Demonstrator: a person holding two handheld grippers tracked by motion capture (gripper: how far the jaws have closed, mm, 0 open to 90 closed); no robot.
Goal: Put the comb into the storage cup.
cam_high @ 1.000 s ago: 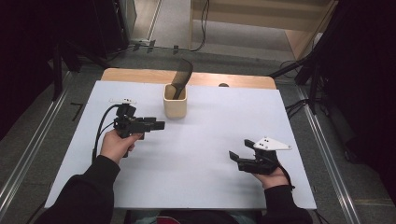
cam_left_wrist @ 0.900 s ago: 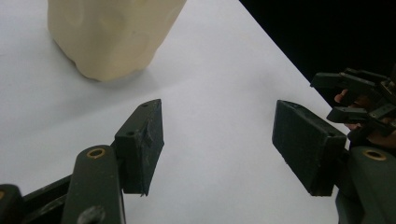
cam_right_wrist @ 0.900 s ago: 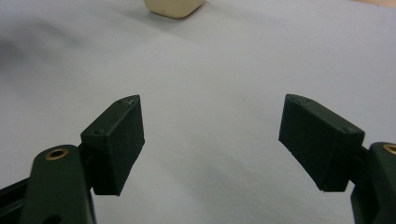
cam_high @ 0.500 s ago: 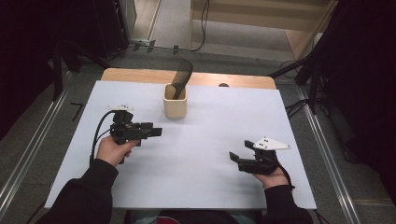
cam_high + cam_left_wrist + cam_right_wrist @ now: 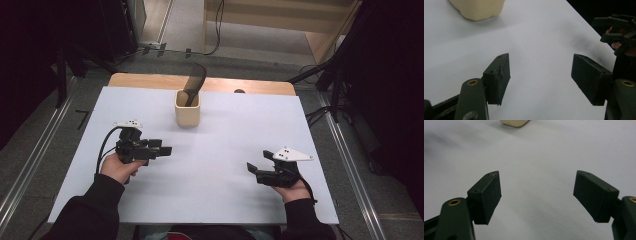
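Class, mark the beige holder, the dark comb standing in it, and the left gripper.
beige holder (image 5: pixel 187 114), high view, on its front wall.
dark comb (image 5: pixel 195 81), high view, on its upper blade.
left gripper (image 5: pixel 167 149), high view, between its fingertips.

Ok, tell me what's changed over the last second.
The left claw has pulled back from the beige cup toward the person's side of the table, open and empty. The right claw stayed put, open. The cup, with the dark comb standing in it, hasn't moved.
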